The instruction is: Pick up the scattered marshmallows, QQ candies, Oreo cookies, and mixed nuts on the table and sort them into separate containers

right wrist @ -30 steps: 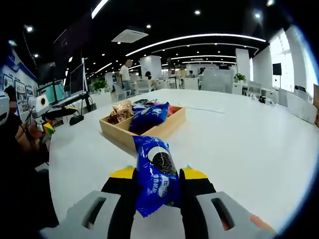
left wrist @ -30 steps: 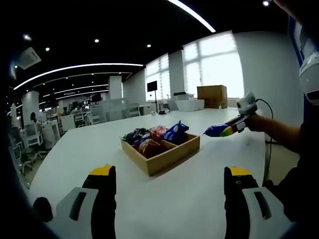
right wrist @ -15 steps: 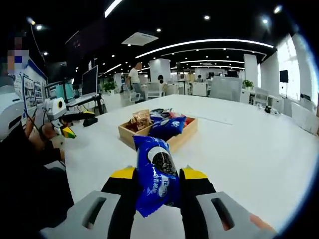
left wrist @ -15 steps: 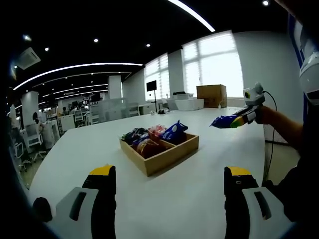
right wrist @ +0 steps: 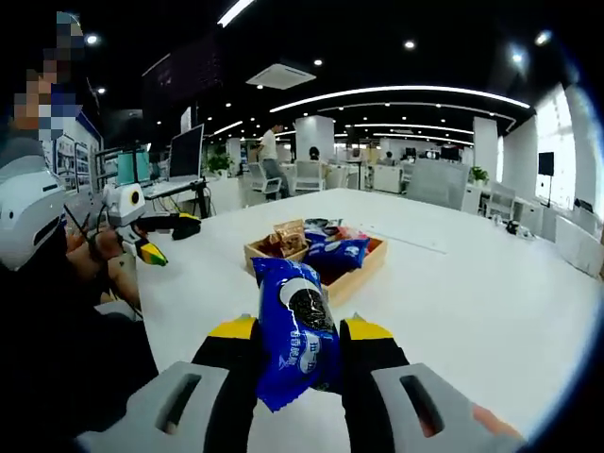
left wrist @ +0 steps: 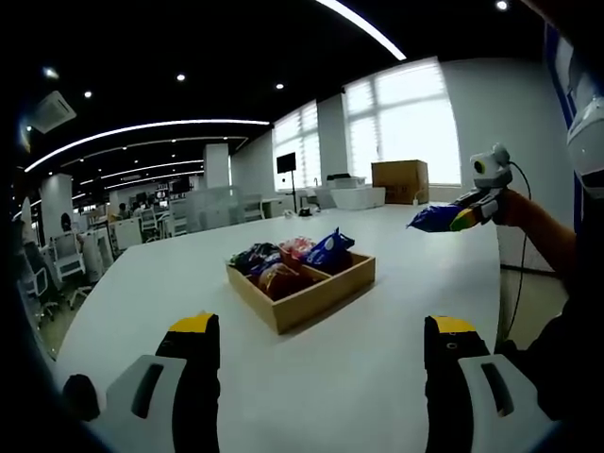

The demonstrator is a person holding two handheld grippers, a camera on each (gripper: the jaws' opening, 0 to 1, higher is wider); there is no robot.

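Right gripper [right wrist: 300, 363]: nearest thing in the right gripper view, its yellow-tipped black jaws clamped on an Oreo packet [right wrist: 297, 328], which stands upright between them, held above the table.
Oreo packet, make: glossy blue film, crinkled and pillow-shaped, with a dark round cookie printed near the top; judged light and slippery, with little stiffness of its own.
Left gripper [left wrist: 321, 363]: jaws wide apart with nothing between them, low over the near part of the white table [left wrist: 377, 377].
Table, surface: broad, smooth, matte white, bare around the tray.
Wooden tray [left wrist: 304, 288]: mid-table, pale wood, shallow, rectangular, with inner dividers; it already holds mixed packets, a second blue packet [left wrist: 330, 250] propped up above the rim, brownish and reddish ones beside it. The same tray [right wrist: 321, 269] lies ahead of the held packet in the right gripper view.
Far right of the left gripper view: the right gripper [left wrist: 477, 193], raised well above the table with the blue packet [left wrist: 436, 218] in its jaws.
Background: open office with desks, chairs, ceiling light strips, windows, a cardboard box [left wrist: 401, 181], people standing far off.
Risk, grip: the packet is pinched at its middle; the slick film could slide out during a fast swing.
Risk, placement: the tray looks crowded, so a release from height may bounce the packet off the heaped ones or into the wrong compartment.
Risk, sorting: which compartment belongs to Oreos cannot be told from here.
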